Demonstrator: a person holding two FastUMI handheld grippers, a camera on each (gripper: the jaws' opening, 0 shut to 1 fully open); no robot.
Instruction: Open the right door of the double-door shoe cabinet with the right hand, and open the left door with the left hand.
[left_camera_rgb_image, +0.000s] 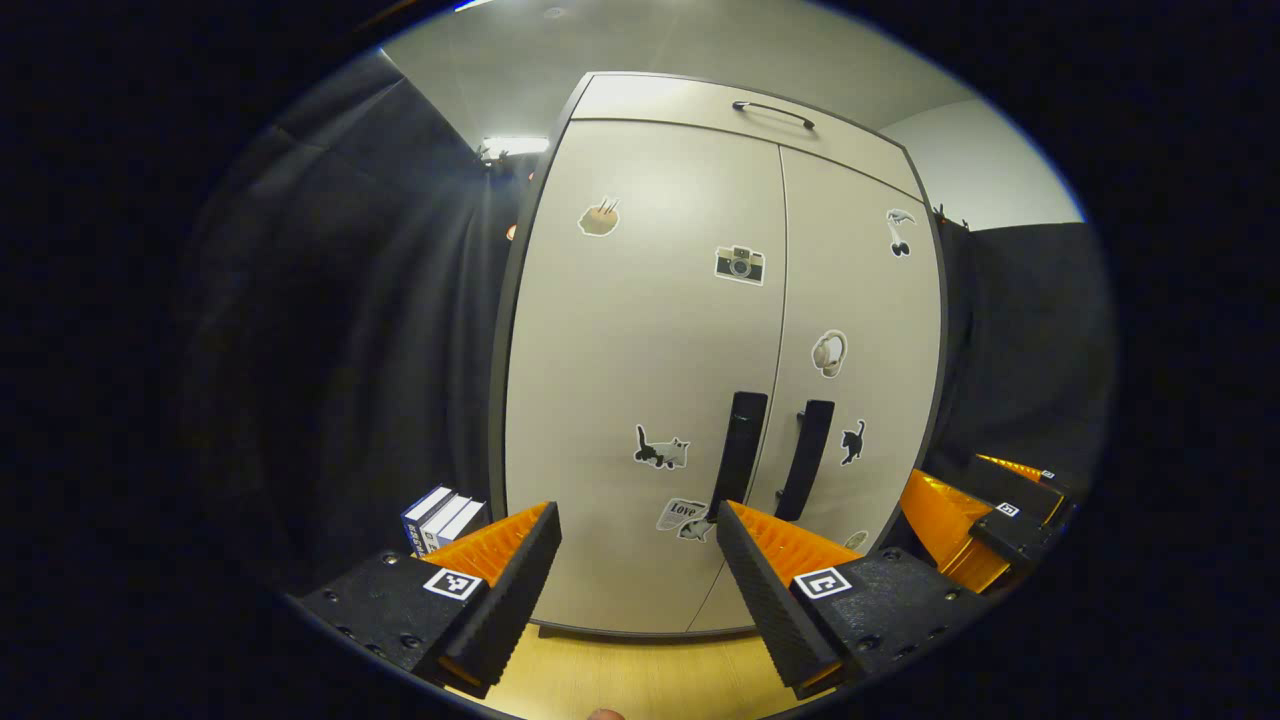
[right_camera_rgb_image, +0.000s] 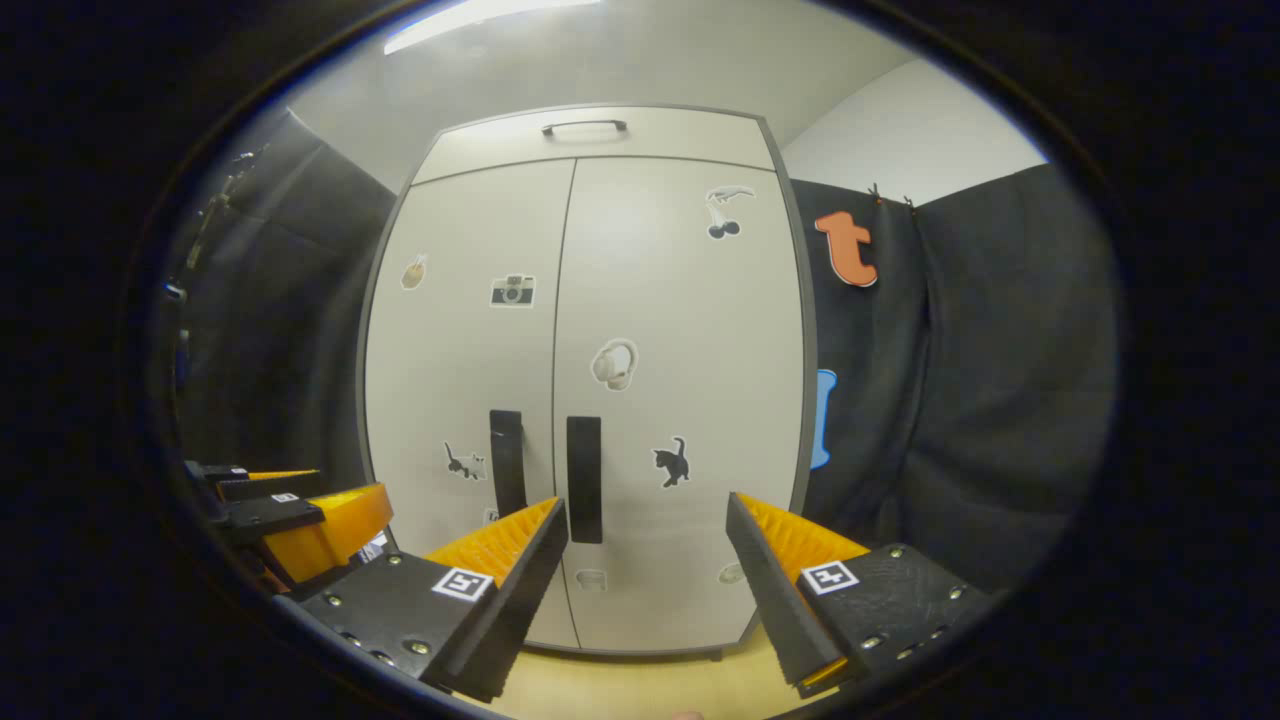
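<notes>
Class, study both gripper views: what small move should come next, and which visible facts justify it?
Probably advance the right gripper toward the right door's handle. Both doors appear closed, both grippers are open and short of the cabinet, and the task opens the right door first. The left gripper can wait near the left door's handle.

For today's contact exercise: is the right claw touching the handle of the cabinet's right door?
Apart. In the right gripper view the right claw is open and well short of the cabinet; the right door handle stands beyond its fingers, with bare door front visible between them.
</notes>
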